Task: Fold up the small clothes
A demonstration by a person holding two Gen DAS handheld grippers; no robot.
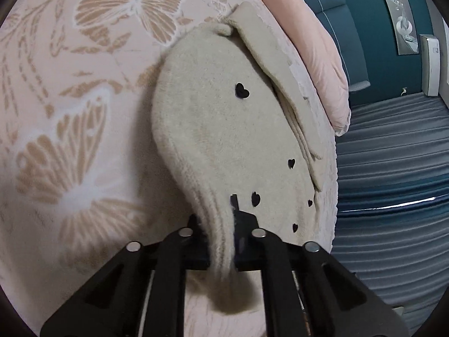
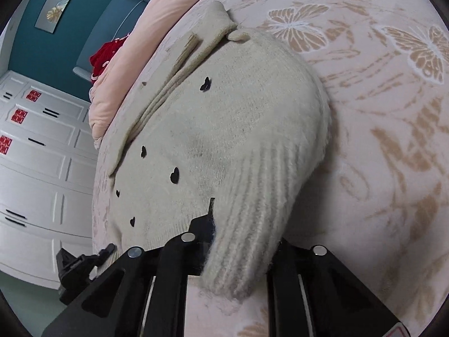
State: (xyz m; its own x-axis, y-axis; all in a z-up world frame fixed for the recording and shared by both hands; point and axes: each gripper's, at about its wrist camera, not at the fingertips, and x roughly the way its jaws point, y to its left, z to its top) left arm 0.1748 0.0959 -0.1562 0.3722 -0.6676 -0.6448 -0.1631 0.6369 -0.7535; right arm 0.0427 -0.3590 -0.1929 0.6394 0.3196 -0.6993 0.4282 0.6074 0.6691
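A small cream knitted sweater point(image 1: 224, 129) with black heart shapes lies on a pink bedspread with butterfly patterns point(image 1: 70, 98). My left gripper point(image 1: 221, 224) is shut on the sweater's ribbed edge, which bunches between the fingers. In the right wrist view the same sweater point(image 2: 238, 129) lies near the bed's edge. My right gripper point(image 2: 241, 241) is shut on its ribbed hem or cuff, which hangs down over the fingers. The left gripper point(image 2: 81, 264) shows at the lower left of that view.
A pink quilt point(image 1: 317, 45) lies folded along the bed's far edge, also in the right wrist view point(image 2: 140, 36). A red cloth point(image 2: 105, 56) sits beside it. White drawers point(image 2: 36, 168) and a teal wall point(image 1: 393, 56) stand beyond the bed.
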